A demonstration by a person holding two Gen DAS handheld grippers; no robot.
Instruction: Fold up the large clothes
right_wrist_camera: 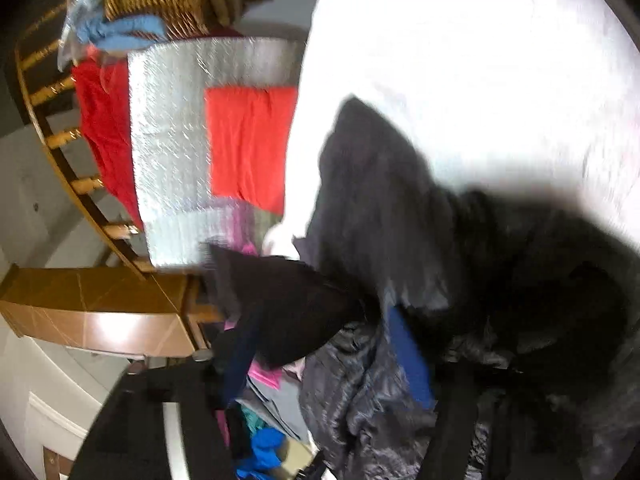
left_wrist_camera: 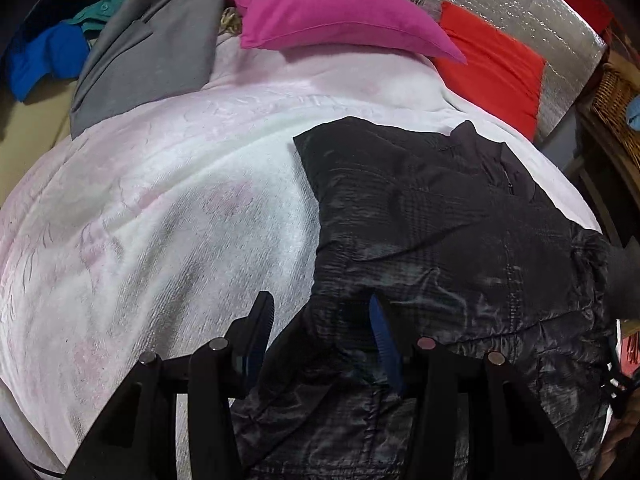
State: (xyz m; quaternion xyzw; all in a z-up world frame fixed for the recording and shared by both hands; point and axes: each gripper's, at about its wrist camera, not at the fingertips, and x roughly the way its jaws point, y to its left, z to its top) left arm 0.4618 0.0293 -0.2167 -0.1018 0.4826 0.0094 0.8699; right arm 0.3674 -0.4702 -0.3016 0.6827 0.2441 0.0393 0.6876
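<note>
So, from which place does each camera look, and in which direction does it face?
Left wrist view: sits on the left gripper, looking along its open jaws over the white fleece blanket and the black quilted shiny jacket toward the magenta pillow.
Right wrist view: sits on the right gripper, blurred, tilted sideways, close against the jacket; whether its jaws grip cannot be told.
Shared: jacket, blanket, flat orange-red cushion, silver foil mat.

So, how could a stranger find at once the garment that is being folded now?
Start from the pale pink-white blanket that covers the bed. On its right half lies the black padded jacket, shiny and quilted, under the open left claw. The grey garment near the magenta pillow is matte and lighter.
</note>
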